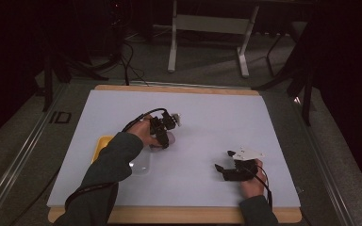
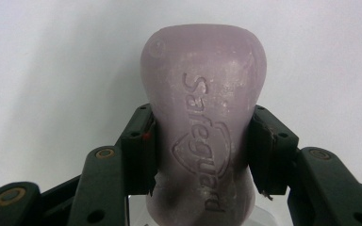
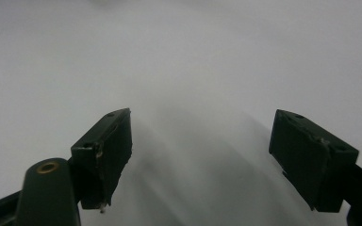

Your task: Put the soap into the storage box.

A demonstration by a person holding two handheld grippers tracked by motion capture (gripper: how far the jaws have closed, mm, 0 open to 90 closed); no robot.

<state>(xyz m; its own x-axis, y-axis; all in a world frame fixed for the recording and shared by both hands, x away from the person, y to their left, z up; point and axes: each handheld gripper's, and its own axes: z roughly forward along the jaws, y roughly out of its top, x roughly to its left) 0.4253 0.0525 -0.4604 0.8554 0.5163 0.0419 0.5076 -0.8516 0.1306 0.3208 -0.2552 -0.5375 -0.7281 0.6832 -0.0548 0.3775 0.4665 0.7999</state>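
Soap dish (image 1: 102, 142), yellow with a clear part (image 1: 141, 165) beside it, at left on white counter (image 1: 217, 117), partly under left forearm. Just right of it: left gripper (image 1: 166, 139), fingers (image 2: 139, 150) clenched on lilac soap bar (image 2: 202, 122), one pad on each long edge at the waist, embossed face toward camera. Bar held clear above counter, near dish, top end sticking out past the pads. In high view, bar barely visible at the tips (image 1: 169, 138).

Handling guess: rigid, light, waxy-smooth, so slippery if gripped on the curved shoulders. Narrow waist is the right hold; bulging ends act as stops against sliding out. Surface scuffs easily, hence moderate squeeze only. Dry-looking, so friction likely adequate.

Further right, well apart: right gripper (image 1: 226, 167) low over bare counter, fingers (image 3: 104, 150) spread wide, nothing between them, grey plate on top.
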